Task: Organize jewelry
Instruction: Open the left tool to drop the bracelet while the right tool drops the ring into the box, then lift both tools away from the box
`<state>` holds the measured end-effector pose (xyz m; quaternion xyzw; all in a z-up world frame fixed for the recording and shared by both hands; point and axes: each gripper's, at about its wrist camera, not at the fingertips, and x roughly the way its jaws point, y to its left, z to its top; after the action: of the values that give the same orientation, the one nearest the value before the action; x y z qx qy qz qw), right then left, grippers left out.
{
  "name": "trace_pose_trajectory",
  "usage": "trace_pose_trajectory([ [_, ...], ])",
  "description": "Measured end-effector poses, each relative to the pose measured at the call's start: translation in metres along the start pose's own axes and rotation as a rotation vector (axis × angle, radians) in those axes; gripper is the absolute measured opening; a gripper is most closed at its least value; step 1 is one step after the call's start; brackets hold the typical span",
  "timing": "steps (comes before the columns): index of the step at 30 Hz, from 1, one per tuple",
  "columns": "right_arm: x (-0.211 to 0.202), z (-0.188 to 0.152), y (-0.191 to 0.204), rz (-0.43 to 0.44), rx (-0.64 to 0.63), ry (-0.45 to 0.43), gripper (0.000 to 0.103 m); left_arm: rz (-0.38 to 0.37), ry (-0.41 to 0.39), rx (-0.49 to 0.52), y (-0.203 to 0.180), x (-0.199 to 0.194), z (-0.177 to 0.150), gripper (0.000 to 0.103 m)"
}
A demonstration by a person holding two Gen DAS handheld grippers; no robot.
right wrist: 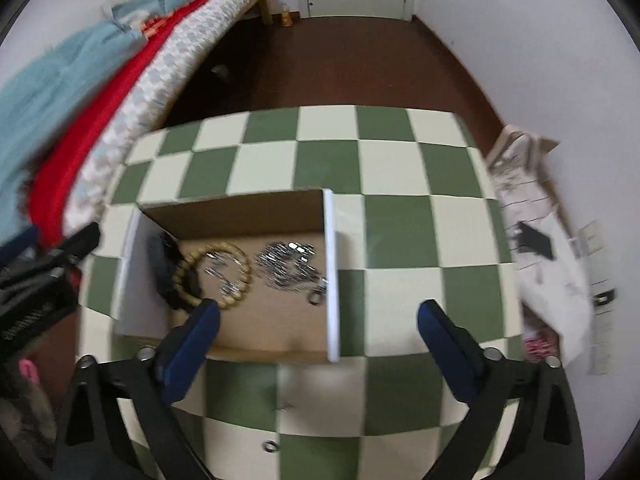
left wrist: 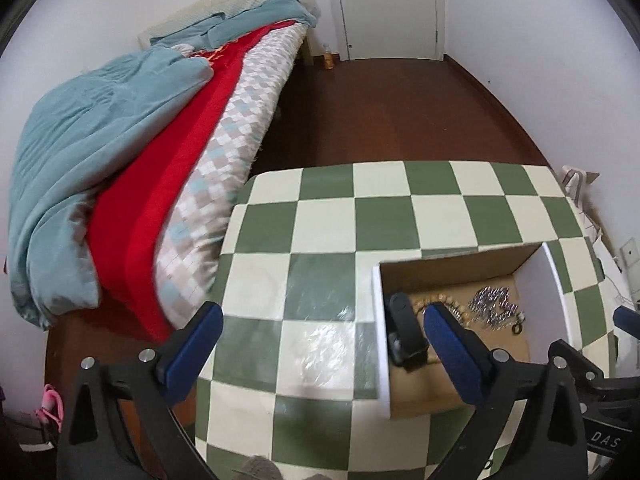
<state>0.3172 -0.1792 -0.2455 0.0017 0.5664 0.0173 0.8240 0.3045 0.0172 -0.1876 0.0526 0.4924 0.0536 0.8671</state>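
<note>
Both claws — left claw (left wrist: 320, 344) and right claw (right wrist: 318, 334) — are hanging spread, empty, over the shallow brown cardboard box (right wrist: 240, 212); the small silver ring (right wrist: 271, 446) on the green-and-cream checked desk (right wrist: 400, 224) risks being knocked off.

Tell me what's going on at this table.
A person is sorting jewelry into a cardboard box on a green-and-white checkered table, with a gripper in each hand. Both the left gripper and the right gripper are open and hold nothing. In the box lie a wooden bead bracelet, a silver chain and a black object. A small ring remains on the table outside the box, near the front edge.
</note>
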Motion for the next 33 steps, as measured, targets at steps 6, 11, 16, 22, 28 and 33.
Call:
trace_pose_trajectory([
  [6,-0.005,-0.016,0.004,-0.032,-0.007,-0.004,0.102,0.015,0.008,-0.011,0.002,-0.010,-0.019,0.103],
  [11,-0.019,-0.028,0.007,-0.041,-0.006,-0.034,0.102,0.010,-0.009,-0.014,0.002,-0.026,-0.034,0.103],
  [16,-0.041,-0.040,0.008,-0.061,-0.004,-0.086,0.102,0.001,-0.043,-0.022,0.000,-0.047,-0.045,0.103],
  [22,-0.078,-0.053,0.006,-0.093,0.004,-0.175,0.102,-0.026,-0.100,-0.033,-0.002,-0.080,-0.052,0.103],
  [28,-0.114,-0.067,0.005,-0.093,0.010,-0.248,0.102,-0.027,-0.180,-0.061,0.001,-0.118,-0.058,0.103],
  [33,-0.140,-0.077,0.002,-0.072,0.032,-0.293,0.102,-0.030,-0.217,-0.089,0.003,-0.140,-0.065,0.103],
])
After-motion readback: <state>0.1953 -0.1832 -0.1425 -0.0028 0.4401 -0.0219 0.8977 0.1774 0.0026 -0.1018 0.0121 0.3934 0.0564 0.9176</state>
